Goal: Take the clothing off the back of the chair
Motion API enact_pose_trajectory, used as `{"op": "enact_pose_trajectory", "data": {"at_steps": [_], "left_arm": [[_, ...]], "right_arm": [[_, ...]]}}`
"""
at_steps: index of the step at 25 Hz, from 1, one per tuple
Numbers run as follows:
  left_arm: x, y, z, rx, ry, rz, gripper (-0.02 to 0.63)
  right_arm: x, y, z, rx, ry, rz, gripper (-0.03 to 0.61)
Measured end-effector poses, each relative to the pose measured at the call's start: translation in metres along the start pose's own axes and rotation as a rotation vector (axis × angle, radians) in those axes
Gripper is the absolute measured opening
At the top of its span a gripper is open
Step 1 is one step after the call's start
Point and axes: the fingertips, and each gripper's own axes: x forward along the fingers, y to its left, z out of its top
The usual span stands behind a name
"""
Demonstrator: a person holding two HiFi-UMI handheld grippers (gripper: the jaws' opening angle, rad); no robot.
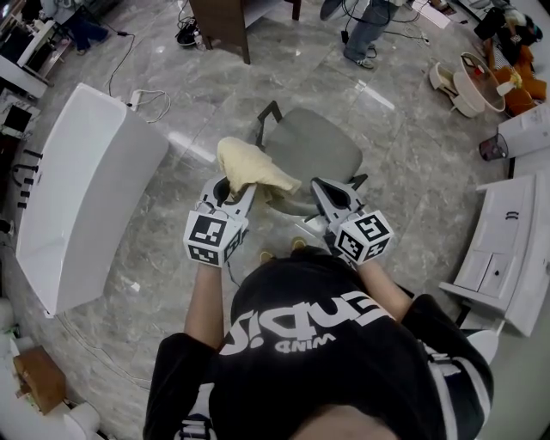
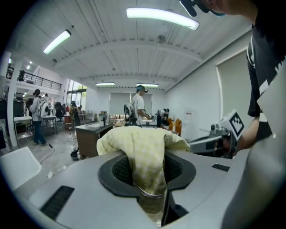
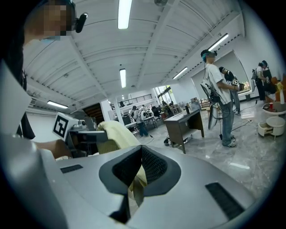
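Note:
A pale yellow piece of clothing (image 1: 249, 168) is bunched above the back of a grey chair (image 1: 322, 142). My left gripper (image 1: 234, 191) is shut on it; in the left gripper view the clothing (image 2: 145, 152) is draped over and pinched between the jaws of the left gripper (image 2: 149, 179). My right gripper (image 1: 325, 196) sits just right of the cloth's edge, near the chair back. In the right gripper view its jaws (image 3: 138, 172) stand together with a thin strip of the clothing (image 3: 137, 185) caught between them.
A large white panel (image 1: 86, 189) lies at the left and a white cabinet (image 1: 507, 249) at the right. A brown desk (image 1: 228, 26), floor cables and a standing person (image 1: 365, 34) are beyond the chair. A round side table (image 1: 481, 82) is at the far right.

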Motion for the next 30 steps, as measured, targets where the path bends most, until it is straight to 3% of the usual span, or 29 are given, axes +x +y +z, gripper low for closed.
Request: {"op": "enact_pose_trajectory", "data": {"at_steps": [6, 11, 16, 21, 30], "left_arm": [[-0.023, 0.009, 0.086, 0.032, -0.131, 0.033, 0.129], [-0.036, 0.016, 0.114, 0.037, -0.175, 0.051, 0.127], [-0.051, 0.025, 0.117, 0.011, -0.194, 0.085, 0.127], [-0.085, 0.042, 0.109, -0.017, -0.196, 0.173, 0.129], [-0.185, 0.071, 0.076, -0.086, -0.183, 0.445, 0.127]], "right_arm": [[-0.001, -0.001, 0.001, 0.003, -0.006, -0.001, 0.014], [0.000, 0.001, 0.004, 0.002, -0.014, 0.006, 0.014], [0.008, 0.005, 0.005, -0.003, -0.010, 0.033, 0.014], [0.032, 0.029, 0.004, -0.014, 0.009, 0.121, 0.014], [0.080, 0.102, -0.016, -0.043, 0.083, 0.370, 0.014]]}}
